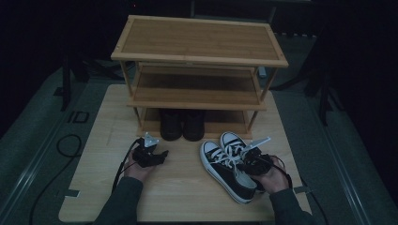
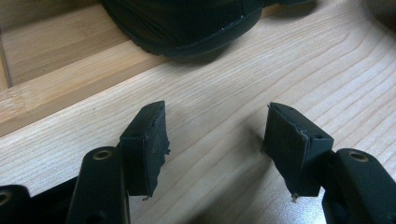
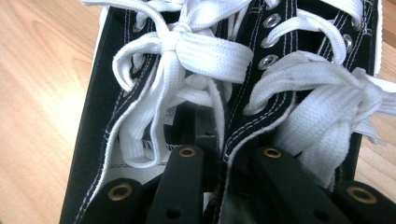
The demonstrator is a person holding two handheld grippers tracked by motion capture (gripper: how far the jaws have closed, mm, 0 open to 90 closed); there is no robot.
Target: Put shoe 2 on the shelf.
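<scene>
Right gripper [image 1: 251,157], fingers [image 3: 180,182] pinching the adjoining inner walls of 2 black sneakers [image 1: 230,161] on the table [image 1: 183,187] before the shoe rack [image 1: 199,70]; left gripper [image 1: 157,154], fingers [image 2: 144,144] spread, empty.

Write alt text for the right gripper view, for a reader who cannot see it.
The right gripper's two black jaws are closed on the adjoining inner collars of a pair of black canvas sneakers with white laces, one jaw reaching into each shoe. The loose white lace bows spread across both tongues, and the pair rests on a light wooden table.
</scene>
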